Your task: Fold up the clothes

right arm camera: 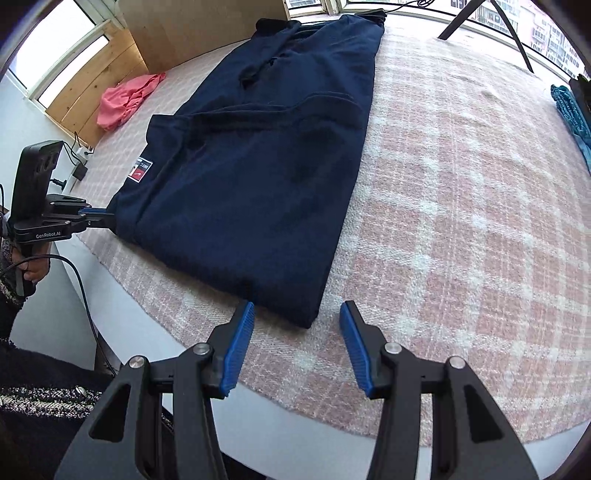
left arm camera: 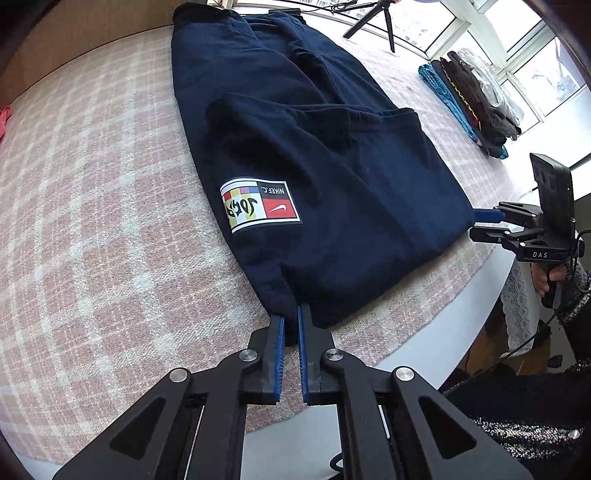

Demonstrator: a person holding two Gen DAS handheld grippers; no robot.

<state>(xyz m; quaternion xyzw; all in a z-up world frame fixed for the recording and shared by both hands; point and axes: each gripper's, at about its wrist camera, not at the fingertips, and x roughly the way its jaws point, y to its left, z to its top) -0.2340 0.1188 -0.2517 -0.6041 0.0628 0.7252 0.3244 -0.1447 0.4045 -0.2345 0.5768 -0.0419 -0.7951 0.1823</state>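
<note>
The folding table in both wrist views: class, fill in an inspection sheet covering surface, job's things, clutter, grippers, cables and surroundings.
Surface: white table covered by a pink checked cloth.
Job's things: navy garment lying flat, partly folded, with a coloured label near its left edge.
Clutter: pink garment at the far left; stack of folded clothes at the far right.
Grippers: left gripper shut on the navy garment's near corner; right gripper open, straddling the other near corner.
Cables: black cable hanging from the left gripper; power strip by the wall.
Surroundings: windows, tripod, wooden panel.
</note>
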